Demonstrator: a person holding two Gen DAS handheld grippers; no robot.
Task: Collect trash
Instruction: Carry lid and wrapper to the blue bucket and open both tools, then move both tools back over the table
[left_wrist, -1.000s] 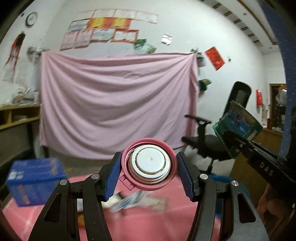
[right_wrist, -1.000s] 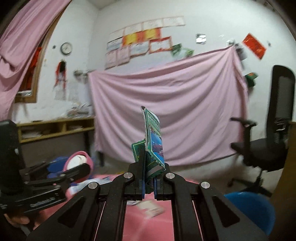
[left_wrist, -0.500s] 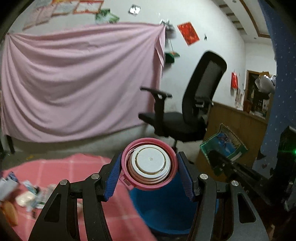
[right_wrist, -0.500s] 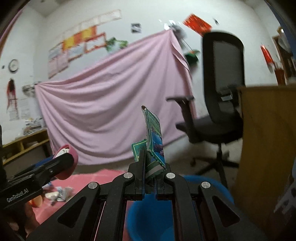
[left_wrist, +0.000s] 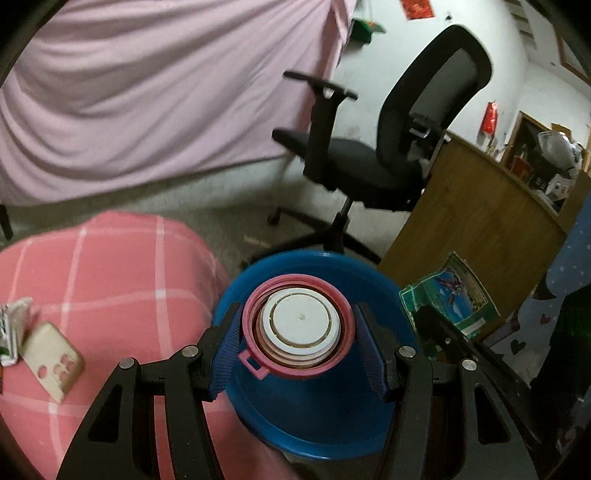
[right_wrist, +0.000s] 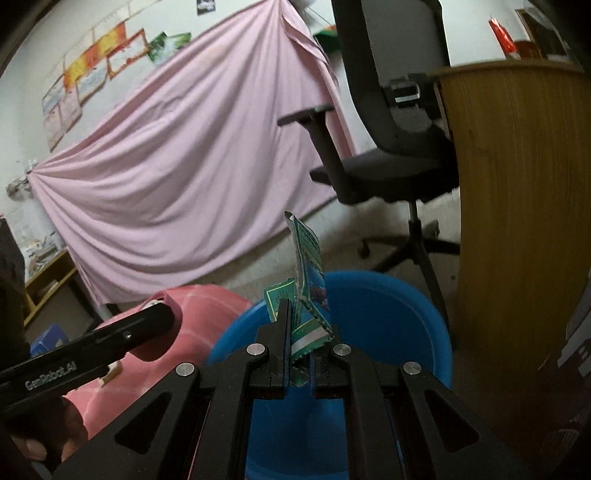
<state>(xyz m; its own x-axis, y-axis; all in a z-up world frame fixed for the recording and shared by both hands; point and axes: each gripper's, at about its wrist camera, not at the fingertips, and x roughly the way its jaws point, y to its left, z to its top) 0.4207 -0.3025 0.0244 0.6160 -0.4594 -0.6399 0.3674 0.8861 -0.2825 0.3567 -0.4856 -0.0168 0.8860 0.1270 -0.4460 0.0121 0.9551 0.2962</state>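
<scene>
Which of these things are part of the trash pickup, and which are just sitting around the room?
Part of the job:
pink-lidded jar in the left gripper
green wrapper in the right gripper
blue bin
scraps on the pink table

Just lying about:
office chair
pink sheet
wooden desk

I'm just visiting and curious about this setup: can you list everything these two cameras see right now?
Pink container: one, pink rim, white top, gripped in the left claw over the basin.
Green wrapper: one, green and blue, pinched in the right claw.
Blue basin: one, on the floor beside the pink cloth.
Pink checked cloth: one, left of the basin.
Beige object: one, on the cloth.
Office chair: one, black, behind the basin.
Wooden desk: one, brown, right.
Pink sheet: one, on the wall.
Left claw: black, blue pads.
Right claw: black, shut.
</scene>
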